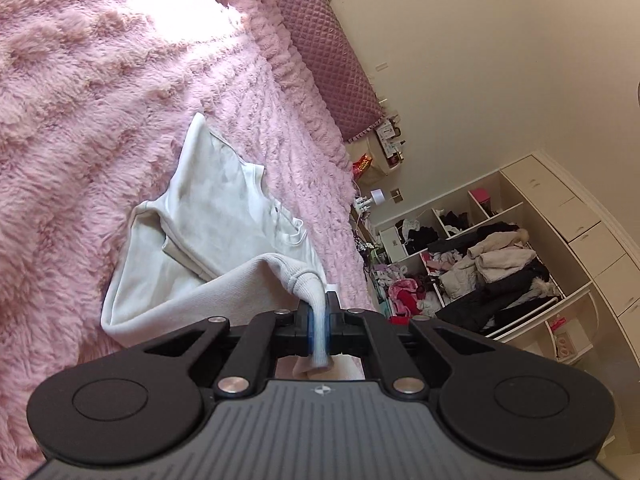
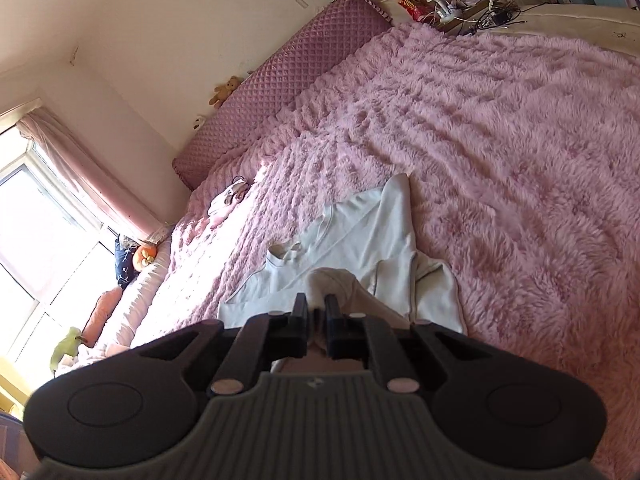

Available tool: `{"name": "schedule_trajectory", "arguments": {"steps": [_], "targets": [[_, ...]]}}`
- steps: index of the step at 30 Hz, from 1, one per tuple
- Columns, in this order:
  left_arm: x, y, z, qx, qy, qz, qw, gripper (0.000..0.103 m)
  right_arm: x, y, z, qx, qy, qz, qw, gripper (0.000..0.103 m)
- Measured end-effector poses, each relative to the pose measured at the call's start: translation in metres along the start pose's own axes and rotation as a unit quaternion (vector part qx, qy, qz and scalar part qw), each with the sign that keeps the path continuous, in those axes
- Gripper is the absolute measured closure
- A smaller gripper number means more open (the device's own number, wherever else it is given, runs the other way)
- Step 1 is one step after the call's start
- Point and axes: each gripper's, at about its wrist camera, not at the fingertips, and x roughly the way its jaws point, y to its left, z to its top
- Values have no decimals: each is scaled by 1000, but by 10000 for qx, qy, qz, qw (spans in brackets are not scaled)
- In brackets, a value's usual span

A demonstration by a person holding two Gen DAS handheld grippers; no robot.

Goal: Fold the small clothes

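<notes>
A small white long-sleeved top lies spread on the fluffy pink bed cover. My left gripper is shut on a ribbed edge of the top, and the cloth hangs down between the pads and rises off the bed toward me. In the right wrist view the same white top lies on the pink cover. My right gripper is shut on another bunched edge of it, lifted above the bed. The part of the top under both grippers is hidden.
A quilted mauve headboard runs along the wall. Another small pale garment lies near the pillows. Open shelves stuffed with clothes stand beyond the bed's edge, and a cluttered bedside table sits by the headboard. A window with a pink curtain is at left.
</notes>
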Motion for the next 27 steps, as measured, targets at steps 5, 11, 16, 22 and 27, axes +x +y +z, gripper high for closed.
{"name": "schedule_trajectory", "arguments": {"steps": [5,11,16,22,27], "targets": [[47,11,55,61,-149,-24,9999,99,65,-5,54,28,-200,-73,9998,100],[112,32,103,188,-83,279,9994,99,155,-16,98,-20,-201,-271,9994,100],[156,53,121,347,9,533,9980,99,226,-35,115,-95,-57,-588,9982,100],[188,81,135,401,140,808,9958,99,281,-59,131,-191,-28,-864,9961,101],[200,104,137,135,302,1128,9931,87,317,-78,134,-216,81,-1101,9936,98]]}}
